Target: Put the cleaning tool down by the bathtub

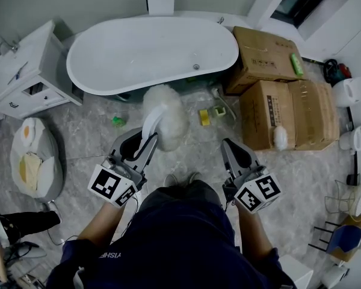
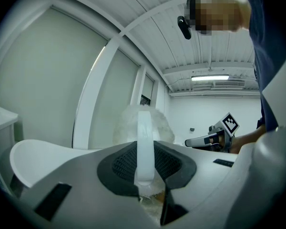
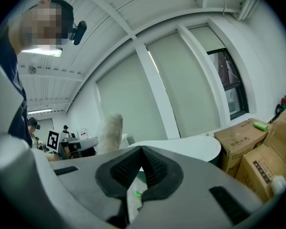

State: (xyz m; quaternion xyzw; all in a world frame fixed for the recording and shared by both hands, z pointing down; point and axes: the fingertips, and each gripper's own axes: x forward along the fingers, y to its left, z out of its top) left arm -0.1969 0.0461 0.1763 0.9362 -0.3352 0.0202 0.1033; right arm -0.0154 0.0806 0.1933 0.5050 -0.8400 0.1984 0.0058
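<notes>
Over the grey marble floor (image 1: 90, 131) short of the white oval bathtub (image 1: 150, 53), the left tool (image 1: 145, 146) pinched the fluffy white duster (image 1: 166, 116) by its handle, the right tool (image 1: 231, 152) pressed together and empty; lowering the duster flat beside the tub before releasing seemed wisest.

The right gripper (image 3: 142, 150) has its jaws closed tip to tip, nothing between them. Beyond lies the white bathtub (image 3: 190, 148); cardboard boxes (image 3: 257, 156) stand right, the fluffy cleaning tool (image 3: 110, 130) left
</notes>
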